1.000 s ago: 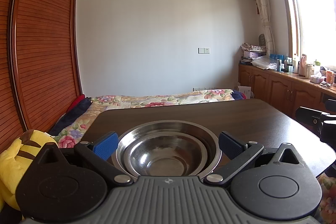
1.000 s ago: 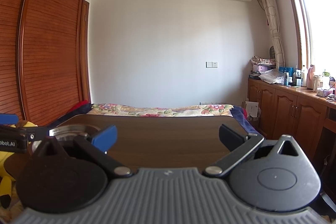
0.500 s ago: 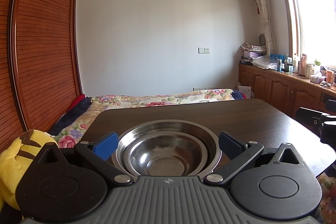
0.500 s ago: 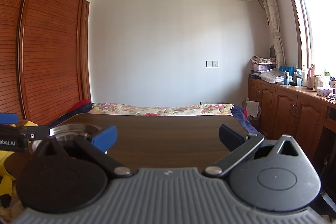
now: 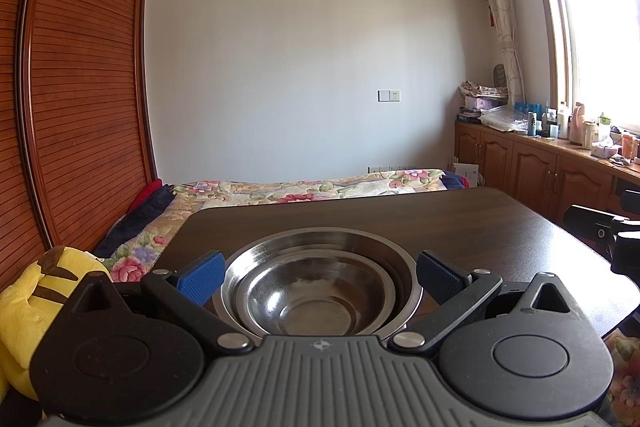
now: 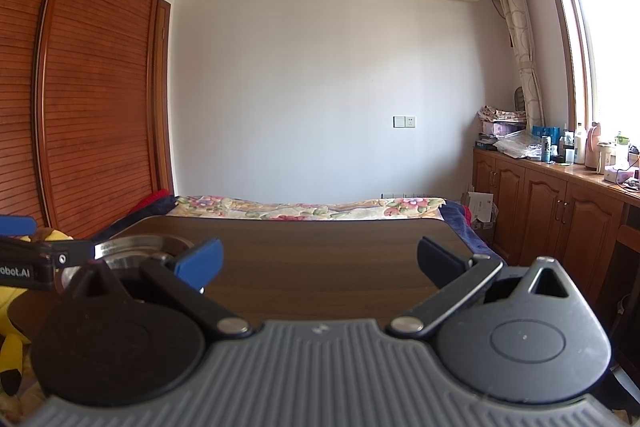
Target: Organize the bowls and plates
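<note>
A stack of nested steel bowls (image 5: 316, 291) sits on the dark wooden table (image 5: 460, 223), right in front of my left gripper (image 5: 318, 277). That gripper is open, its blue pads standing on either side of the stack's near rim without touching it. In the right wrist view the rim of the same bowl stack (image 6: 140, 247) shows at the far left, partly hidden by the left gripper's finger. My right gripper (image 6: 320, 259) is open over bare table, with nothing between its fingers.
A yellow plush toy (image 5: 28, 303) lies left of the table. A bed with a floral cover (image 5: 304, 191) lies beyond the far edge. Wooden cabinets (image 6: 560, 223) with bottles on top line the right wall, a slatted wardrobe (image 6: 80, 87) the left.
</note>
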Demonstrator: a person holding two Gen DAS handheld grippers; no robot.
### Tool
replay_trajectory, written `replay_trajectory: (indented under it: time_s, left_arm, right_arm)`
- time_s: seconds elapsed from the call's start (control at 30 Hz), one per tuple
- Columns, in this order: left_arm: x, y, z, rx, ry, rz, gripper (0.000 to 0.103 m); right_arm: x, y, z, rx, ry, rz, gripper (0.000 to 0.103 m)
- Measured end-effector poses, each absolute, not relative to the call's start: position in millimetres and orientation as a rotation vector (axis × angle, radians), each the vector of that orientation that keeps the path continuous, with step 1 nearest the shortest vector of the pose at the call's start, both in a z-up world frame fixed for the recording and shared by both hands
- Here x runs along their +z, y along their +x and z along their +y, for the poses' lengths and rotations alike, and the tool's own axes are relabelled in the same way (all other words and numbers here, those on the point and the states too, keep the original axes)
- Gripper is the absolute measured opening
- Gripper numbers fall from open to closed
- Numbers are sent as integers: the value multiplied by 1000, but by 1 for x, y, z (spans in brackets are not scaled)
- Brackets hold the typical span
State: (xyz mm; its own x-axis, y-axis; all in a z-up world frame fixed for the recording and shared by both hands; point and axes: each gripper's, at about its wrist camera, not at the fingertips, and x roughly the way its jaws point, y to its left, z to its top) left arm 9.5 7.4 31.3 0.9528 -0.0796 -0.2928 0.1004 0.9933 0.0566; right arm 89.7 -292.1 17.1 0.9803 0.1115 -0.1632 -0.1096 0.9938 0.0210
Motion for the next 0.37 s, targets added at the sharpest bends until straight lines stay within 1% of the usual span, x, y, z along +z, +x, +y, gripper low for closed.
replay_trajectory:
  time_s: [0.37]
  left_arm:
    - [31,10,7,-92,72,295,103]
  right_arm:
    - [16,91,-291,111,10,165,103]
